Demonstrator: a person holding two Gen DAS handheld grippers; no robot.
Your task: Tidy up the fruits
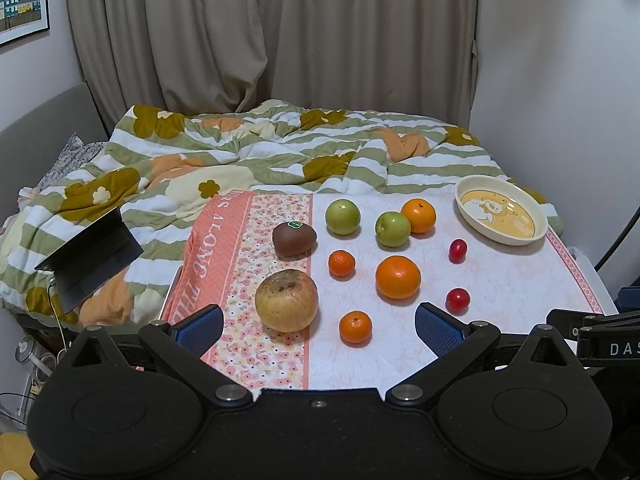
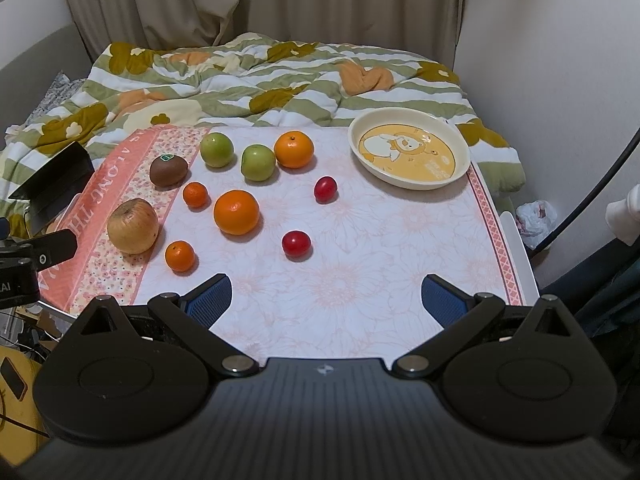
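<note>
Several fruits lie on a cloth-covered table (image 1: 500, 280): a yellow-brown apple (image 1: 286, 300), a kiwi (image 1: 294, 238), two green apples (image 1: 342, 217) (image 1: 393, 229), two oranges (image 1: 418, 215) (image 1: 398, 277), two small mandarins (image 1: 341, 263) (image 1: 355, 327) and two red cherry tomatoes (image 1: 457, 250) (image 1: 458, 299). A cream dish (image 1: 538, 236) with a cartoon print stands empty at the far right; it also shows in the right wrist view (image 2: 460, 172). My left gripper (image 1: 319, 326) is open and empty over the near edge, near the closest mandarin. My right gripper (image 2: 327, 299) is open and empty over bare cloth.
A flowered striped duvet (image 1: 260, 156) covers the bed behind the table. An open laptop (image 1: 92, 260) sits at the left on the bed. Curtains (image 1: 280, 32) hang behind, a wall stands on the right. A black cable (image 2: 592, 196) runs down at the far right.
</note>
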